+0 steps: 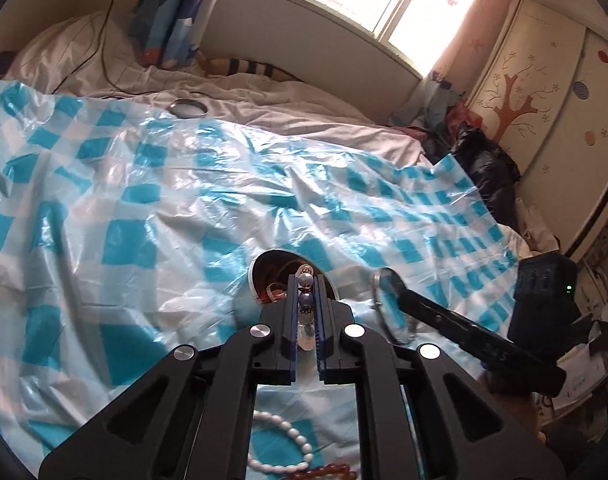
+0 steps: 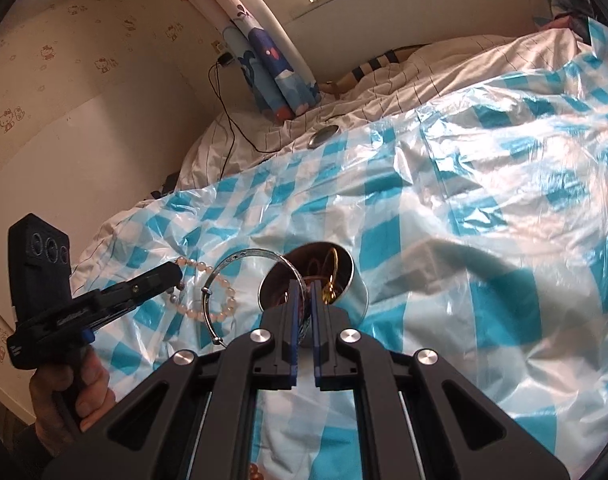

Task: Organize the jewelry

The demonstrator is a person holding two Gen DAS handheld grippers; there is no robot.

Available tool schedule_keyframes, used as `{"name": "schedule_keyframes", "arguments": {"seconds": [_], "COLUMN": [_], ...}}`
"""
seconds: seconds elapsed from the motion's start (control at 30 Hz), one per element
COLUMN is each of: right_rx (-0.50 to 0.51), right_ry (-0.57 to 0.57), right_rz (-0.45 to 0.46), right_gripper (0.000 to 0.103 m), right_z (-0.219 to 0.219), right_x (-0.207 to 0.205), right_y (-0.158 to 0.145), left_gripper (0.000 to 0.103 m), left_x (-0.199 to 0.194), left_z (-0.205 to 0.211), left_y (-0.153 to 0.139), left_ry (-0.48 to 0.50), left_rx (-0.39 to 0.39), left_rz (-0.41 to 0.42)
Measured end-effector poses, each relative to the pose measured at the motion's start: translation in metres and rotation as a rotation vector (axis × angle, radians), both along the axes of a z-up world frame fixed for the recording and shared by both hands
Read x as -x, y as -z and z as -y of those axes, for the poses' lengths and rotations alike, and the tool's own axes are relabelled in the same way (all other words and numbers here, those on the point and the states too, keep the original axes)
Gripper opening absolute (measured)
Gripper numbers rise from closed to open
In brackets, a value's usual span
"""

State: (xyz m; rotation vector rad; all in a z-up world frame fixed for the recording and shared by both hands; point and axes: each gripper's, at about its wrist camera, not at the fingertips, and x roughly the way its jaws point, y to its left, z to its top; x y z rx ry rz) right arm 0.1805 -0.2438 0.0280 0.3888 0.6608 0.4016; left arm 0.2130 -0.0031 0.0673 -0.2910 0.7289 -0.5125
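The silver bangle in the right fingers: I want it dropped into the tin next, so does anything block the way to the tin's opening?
Nothing visible does. The silver bangle is held just before the open tin, whose mouth is uncovered; jewelry already lies inside but leaves room.

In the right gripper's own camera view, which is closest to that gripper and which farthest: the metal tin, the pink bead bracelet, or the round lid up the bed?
1. Tin, just ahead of the right gripper.
2. Pink bead bracelet, left of it on the plastic sheet.
3. Round lid, far up the bed near the curtain.
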Motion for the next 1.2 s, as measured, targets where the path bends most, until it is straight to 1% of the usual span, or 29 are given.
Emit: {"name": "schedule_keyframes", "arguments": {"seconds": [0.1,0.27,0.5,0.6,0.67,0.7,0.77,0.83,0.87,0.93,1.13,1.17,1.2], "right_rx": [0.026,0.039,0.077,0.099,0.116,0.125,0.14,0.151,0.154,0.166,0.2,0.2,0.217], "right_ry": [0.008,0.034,0.042,0.04,0.039,0.037,0.03,0.026,0.024,0.019,-0.012,-0.012,-0.028], "right_rz": [0.006,-0.001,-0.004,-0.007,-0.01,-0.013,-0.018,-0.022,-0.025,-0.028,-0.039,-0.039,-0.051], "right_gripper": [0.006,0.006,0.006,0.006,0.006,0.006,0.006,0.006,0.006,0.006,0.006,0.007,0.01], "right_z": [-0.001,0.004,0.004,0.0,-0.003,-0.005,-0.01,-0.013,-0.015,-0.02,-0.037,-0.037,-0.041], "right_x": [-0.005,-0.017,-0.032,-0.035,-0.038,-0.041,-0.045,-0.048,-0.05,-0.053,-0.063,-0.063,-0.066], "right_y": [-0.003,-0.002,0.0,0.002,0.004,0.006,0.008,0.01,0.011,0.013,0.019,0.019,0.021], "left_gripper": [0.006,0.006,0.006,0.007,0.007,0.007,0.01,0.017,0.02,0.027,0.033,0.034,0.036], "left_x": [-0.006,-0.019,-0.039,-0.048,-0.053,-0.056,-0.056,-0.054,-0.053,-0.053,-0.051,-0.05,-0.048], "left_z": [0.009,0.025,0.038,0.045,0.044,0.041,0.036,0.031,0.028,0.019,-0.002,-0.003,-0.005], "left_y": [-0.005,-0.007,0.01,0.03,0.043,0.049,0.048,0.043,0.04,0.036,0.03,0.029,0.027], "left_ry": [0.022,0.041,0.051,0.078,0.061,0.051,0.033,0.013,0.003,-0.026,-0.079,-0.083,-0.09], "left_rx": [0.021,0.013,0.005,-0.041,-0.069,-0.065,-0.066,-0.069,-0.064,-0.052,-0.019,-0.018,-0.017], "left_rz": [0.0,0.007,-0.028,-0.103,-0.15,-0.181,-0.186,-0.165,-0.158,-0.151,-0.161,-0.16,-0.159]}}
